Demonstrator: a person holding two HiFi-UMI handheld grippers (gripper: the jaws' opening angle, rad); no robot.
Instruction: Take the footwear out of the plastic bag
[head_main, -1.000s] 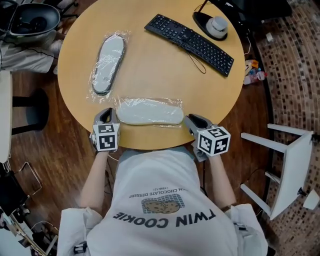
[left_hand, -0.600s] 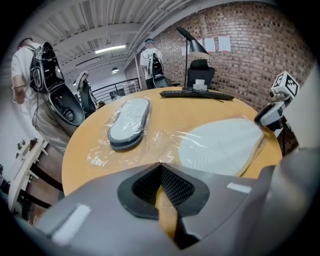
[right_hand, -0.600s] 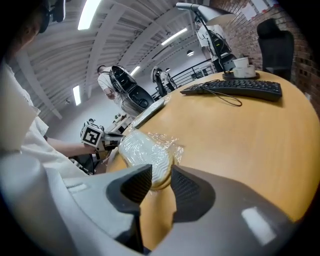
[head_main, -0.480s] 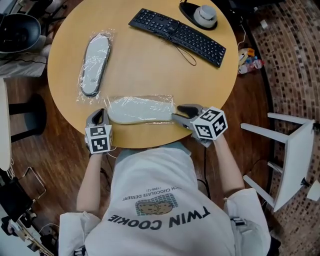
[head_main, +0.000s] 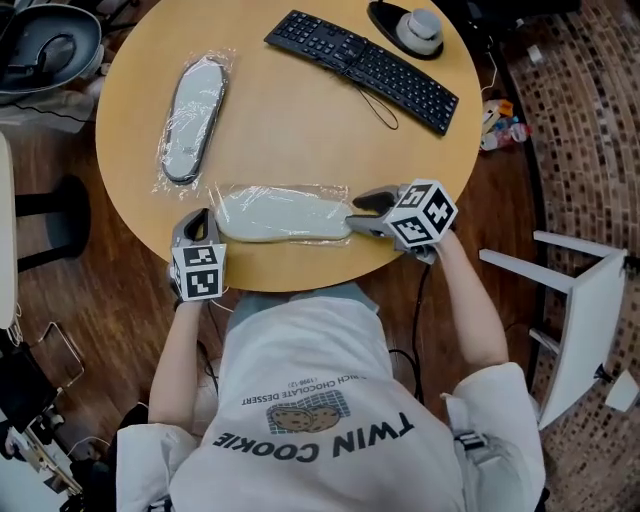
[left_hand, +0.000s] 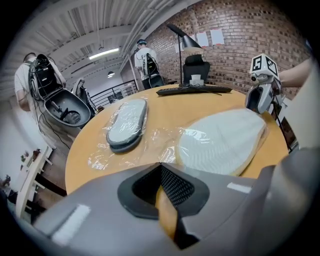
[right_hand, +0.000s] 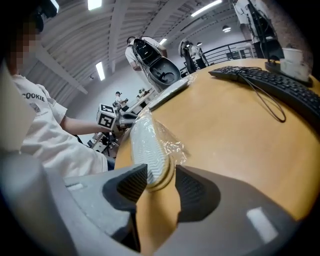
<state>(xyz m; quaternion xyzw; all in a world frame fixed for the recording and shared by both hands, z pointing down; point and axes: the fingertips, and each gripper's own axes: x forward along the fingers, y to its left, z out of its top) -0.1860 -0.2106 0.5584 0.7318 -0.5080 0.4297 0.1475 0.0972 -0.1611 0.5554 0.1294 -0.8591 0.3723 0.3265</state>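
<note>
A white slipper (head_main: 282, 215) lies in a clear plastic bag (head_main: 330, 192) along the round table's (head_main: 300, 130) near edge. My right gripper (head_main: 355, 213) is at its right end. Its jaws are opening around the slipper's tip (right_hand: 150, 160), and the pads do not press on it (right_hand: 161, 172). My left gripper (head_main: 203, 217) is shut at the bag's left end. Its tips meet just short of the crinkled film (left_hand: 160, 165), and I see nothing between them. A second bagged slipper (head_main: 192, 118) lies farther back on the left.
A black keyboard (head_main: 365, 65) with a looped cord lies at the table's far right, next to a lamp base (head_main: 405, 25). A white chair (head_main: 580, 320) stands on the floor to the right. An open dark case (head_main: 50, 50) sits beyond the table's left side.
My right gripper has moved left from the table edge to the slipper's right end, and its jaws have spread. The left gripper has stayed at the bag's left end.
</note>
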